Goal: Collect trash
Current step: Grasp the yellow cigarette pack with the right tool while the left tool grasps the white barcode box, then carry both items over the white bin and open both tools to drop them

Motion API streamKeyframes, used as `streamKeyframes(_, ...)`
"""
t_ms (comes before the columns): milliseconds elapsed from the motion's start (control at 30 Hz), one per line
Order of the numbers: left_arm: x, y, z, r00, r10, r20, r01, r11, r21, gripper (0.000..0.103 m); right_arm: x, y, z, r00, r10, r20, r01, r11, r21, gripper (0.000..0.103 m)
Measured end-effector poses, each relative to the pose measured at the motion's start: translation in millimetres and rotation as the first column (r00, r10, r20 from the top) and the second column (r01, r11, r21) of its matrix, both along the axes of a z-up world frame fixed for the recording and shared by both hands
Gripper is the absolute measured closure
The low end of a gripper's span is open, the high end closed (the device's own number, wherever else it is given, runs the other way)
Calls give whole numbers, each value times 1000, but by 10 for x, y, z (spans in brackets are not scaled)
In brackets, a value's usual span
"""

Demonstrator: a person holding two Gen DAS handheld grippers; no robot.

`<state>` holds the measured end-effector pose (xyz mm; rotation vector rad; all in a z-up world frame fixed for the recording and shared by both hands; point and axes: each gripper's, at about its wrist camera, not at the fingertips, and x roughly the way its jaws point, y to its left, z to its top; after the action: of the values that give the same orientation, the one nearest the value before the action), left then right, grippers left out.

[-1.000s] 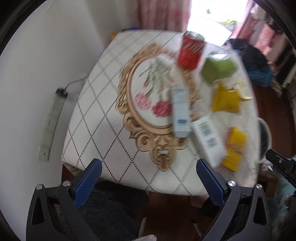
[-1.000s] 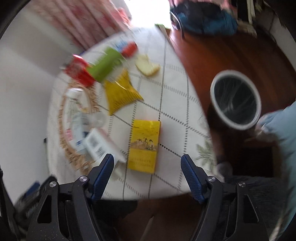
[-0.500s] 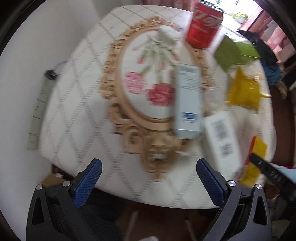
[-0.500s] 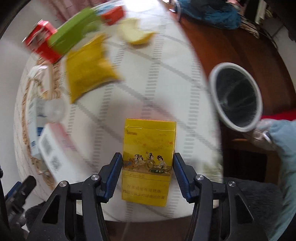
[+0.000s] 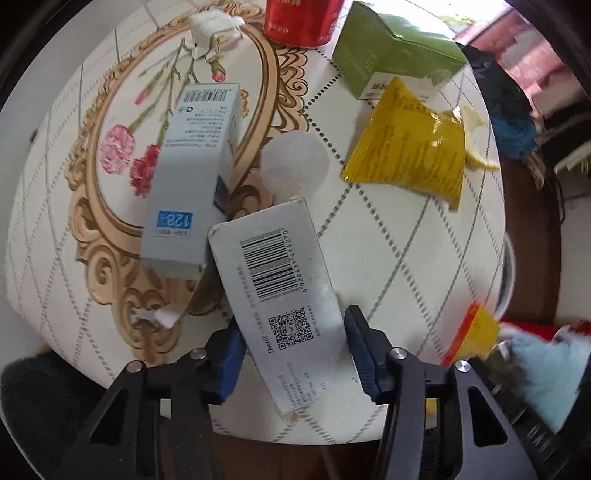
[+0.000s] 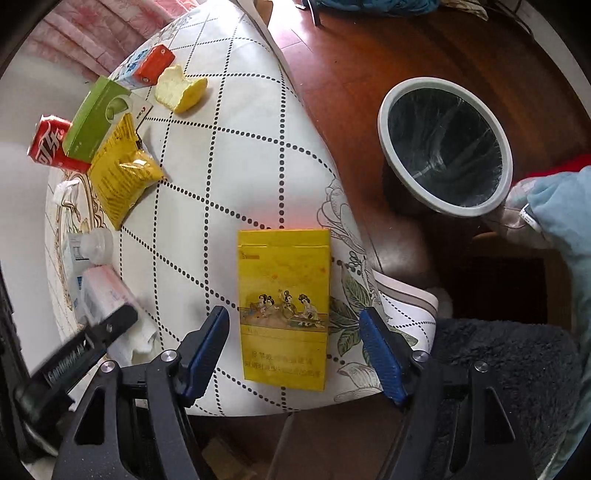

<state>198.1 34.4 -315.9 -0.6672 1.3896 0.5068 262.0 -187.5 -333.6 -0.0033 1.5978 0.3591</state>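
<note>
My left gripper (image 5: 291, 343) is shut on a white box with a barcode and QR code (image 5: 280, 280), its blue pads pressed to the box's long sides near the table's front edge. In the right wrist view a yellow cigarette pack (image 6: 284, 295) lies flat at the table edge. My right gripper (image 6: 293, 332) straddles it, open, with a gap on each side. A grey-rimmed bin with a dark liner (image 6: 443, 82) stands on the wooden floor to the right of the table.
On the round table (image 5: 388, 258) lie a grey-blue box (image 5: 188, 166), a clear lid (image 5: 295, 166), a yellow snack bag (image 5: 410, 155), a green box (image 5: 388, 48), a red can (image 5: 299, 18), a peel (image 6: 181, 90) and a small carton (image 6: 147, 66). A light blue sleeve (image 6: 561, 214) is beside the bin.
My left gripper moved in over the table and closed on the white box. My right gripper reached the yellow pack, and its fingers now stand slightly wider than half a second ago.
</note>
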Motion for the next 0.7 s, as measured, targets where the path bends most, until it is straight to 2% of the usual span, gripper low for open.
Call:
streamKeyframes(133,-242,-80,85,995,-93,-25,95,993,75,55,-77,173,-1,998,62,33,-61,997,-48,29)
streamKeyframes(167,-319,-90,99,994,-107,-29,109,990,84,55,-118,237,16,994,96,59,-92,993,-68,34)
streamKeyframes(200,-377,-82,109,993,-114,-27,116,989,88,55,-170,302,70,989,128,76,-122,989,-80,44)
streamKeyframes(333,-522,16,103,994,-106,-5,106,992,73,52,-418,512,82,963,256,82,-247,964,-99,44)
streamKeyframes(500,-519,91,58,994,-112,-15,113,990,87,55,-443,517,69,961,263,87,-254,962,-98,44)
streamKeyframes(700,-600,183,79,993,-122,1,121,986,114,56,-492,609,80,951,294,102,-278,950,-143,43)
